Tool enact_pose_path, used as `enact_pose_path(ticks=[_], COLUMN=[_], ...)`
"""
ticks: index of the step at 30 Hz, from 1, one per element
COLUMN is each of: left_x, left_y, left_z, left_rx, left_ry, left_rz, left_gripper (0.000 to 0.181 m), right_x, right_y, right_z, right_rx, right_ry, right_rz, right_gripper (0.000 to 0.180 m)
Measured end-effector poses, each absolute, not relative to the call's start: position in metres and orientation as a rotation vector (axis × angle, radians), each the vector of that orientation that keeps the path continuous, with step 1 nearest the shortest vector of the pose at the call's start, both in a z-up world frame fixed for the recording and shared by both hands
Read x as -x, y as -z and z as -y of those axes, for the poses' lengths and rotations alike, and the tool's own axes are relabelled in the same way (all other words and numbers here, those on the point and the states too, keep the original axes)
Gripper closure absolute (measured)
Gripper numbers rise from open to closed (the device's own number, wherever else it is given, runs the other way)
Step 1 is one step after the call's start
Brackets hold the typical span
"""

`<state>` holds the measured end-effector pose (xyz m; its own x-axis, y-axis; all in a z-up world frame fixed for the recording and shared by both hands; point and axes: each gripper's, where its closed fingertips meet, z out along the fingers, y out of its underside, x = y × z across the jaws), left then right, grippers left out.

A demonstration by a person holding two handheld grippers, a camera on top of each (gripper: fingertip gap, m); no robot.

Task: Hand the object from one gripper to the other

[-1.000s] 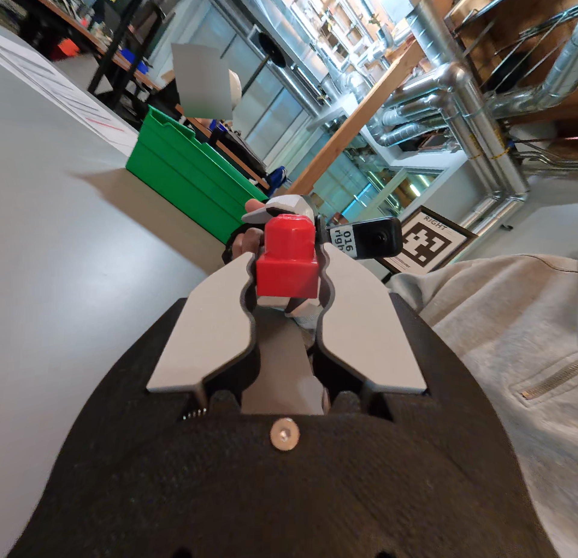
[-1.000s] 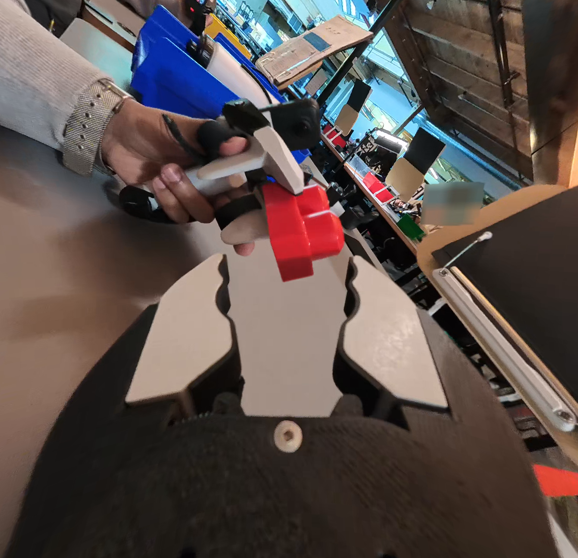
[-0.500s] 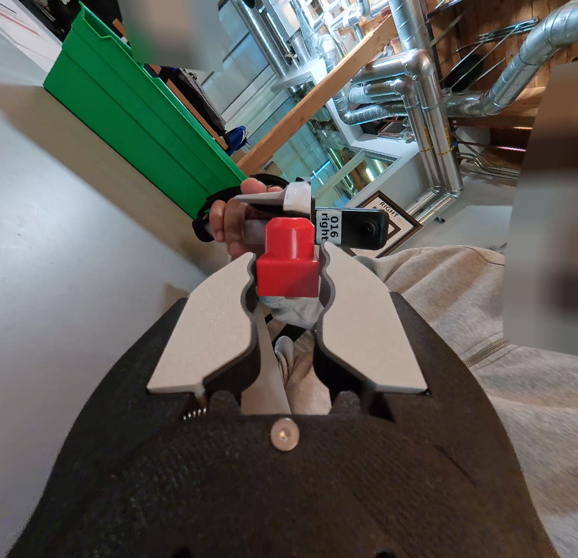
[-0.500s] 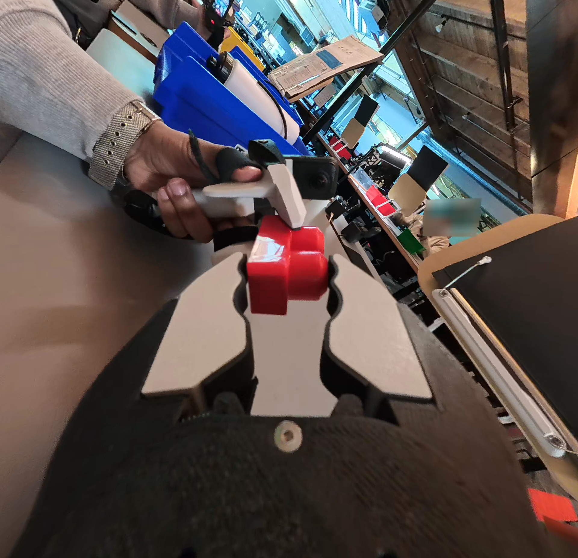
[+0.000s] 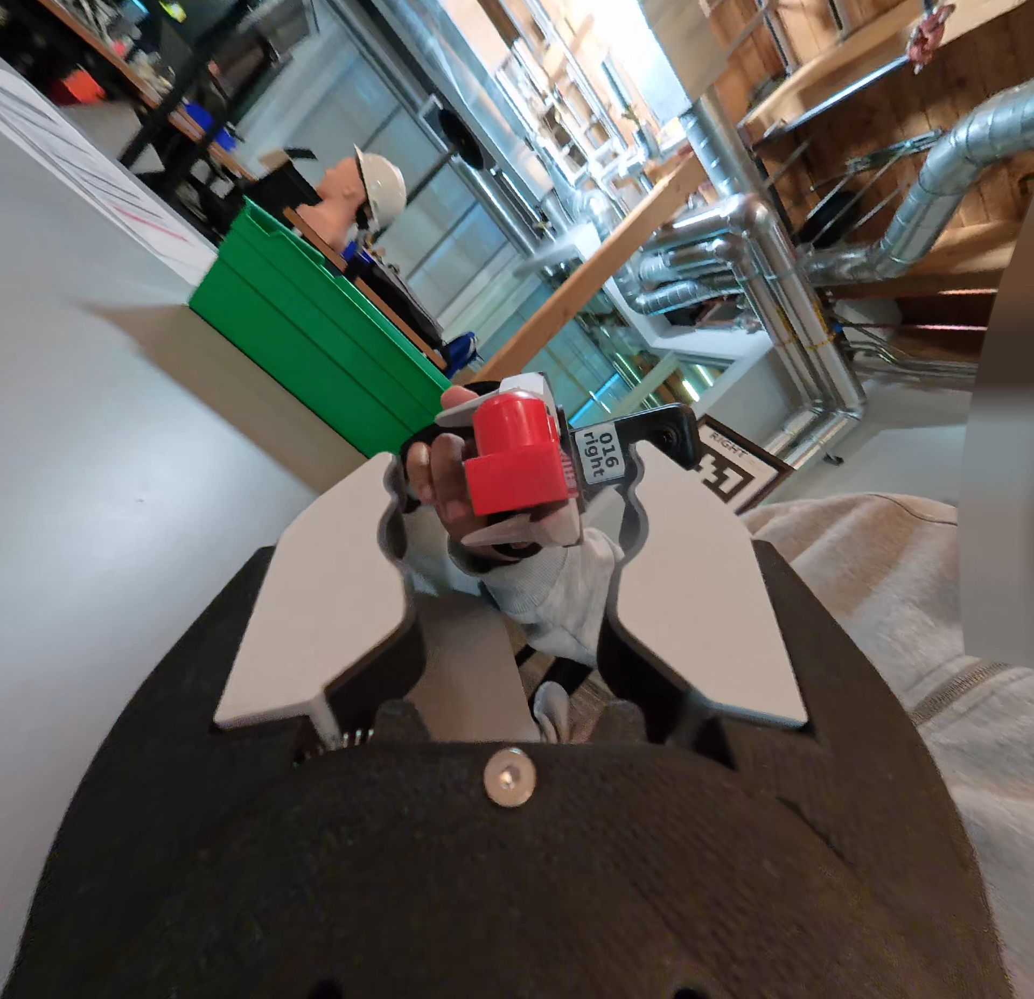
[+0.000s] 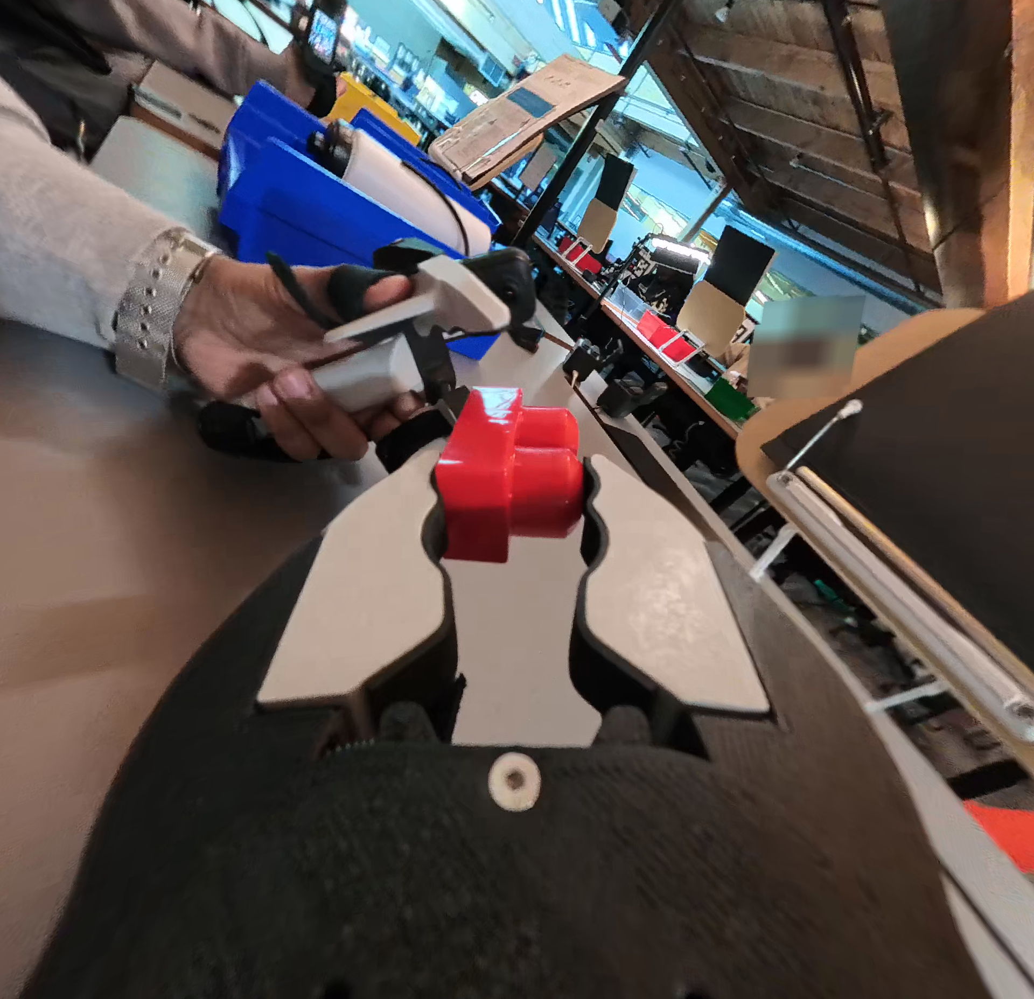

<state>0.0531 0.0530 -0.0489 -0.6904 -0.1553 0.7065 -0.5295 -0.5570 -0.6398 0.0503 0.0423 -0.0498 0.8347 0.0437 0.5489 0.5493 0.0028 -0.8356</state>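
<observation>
Red block [image 6: 506, 474] is clamped between the fingers of the right tool [image 6: 512, 485], above the table [image 6: 100, 524]. The left tool [image 5: 512, 502] is spread wide, empty. A slip could be caused by the shallow tip grip on glossy plastic.

Hand-held gripper [image 5: 512, 488]: black textured body, grey fingers [image 5: 330, 597], silver screw [image 5: 509, 784]; grey sleeve [image 6: 61, 261], mesh watchband [image 6: 146, 295].

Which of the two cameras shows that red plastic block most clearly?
The right wrist view: the red plastic block sits close, clamped between the right gripper, both studs visible. The left wrist view shows the block farther off, beyond the open left gripper.
</observation>
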Motion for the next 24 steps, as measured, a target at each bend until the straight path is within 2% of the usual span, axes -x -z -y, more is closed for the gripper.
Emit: enact_pose_path(ticks=[1,6,13,18,20,24], left_x=[-0.055,-0.056,-0.05,-0.048,-0.047,-0.041], left_y=[0.049,0.043,0.044,0.057,0.06,0.065], left_z=[-0.056,-0.06,-0.048,-0.03,-0.024,-0.017], left_rx=[-1.118,-1.116,-1.06,-1.04,-1.028,-0.986], left_ry=[-2.355,-2.43,-2.437,-2.354,-2.334,-2.264], left_rz=[1.33,1.347,1.493,1.671,1.702,1.749], left_gripper=[0.103,0.1,0.1,0.103,0.107,0.128], right_x=[-0.053,-0.064,-0.056,-0.052,-0.047,-0.044], right_y=[0.048,0.045,0.043,0.055,0.058,0.057], right_z=[-0.041,-0.036,-0.03,-0.032,-0.034,-0.035], right_rx=[1.533,1.55,1.527,1.59,1.601,1.591], right_ry=[0.383,0.1,-0.611,-0.71,-0.737,-0.76], right_rz=[0.452,0.26,0.005,-0.006,-0.002,0.0], right_gripper=[0.134,0.134,0.134,0.134,0.134,0.134])
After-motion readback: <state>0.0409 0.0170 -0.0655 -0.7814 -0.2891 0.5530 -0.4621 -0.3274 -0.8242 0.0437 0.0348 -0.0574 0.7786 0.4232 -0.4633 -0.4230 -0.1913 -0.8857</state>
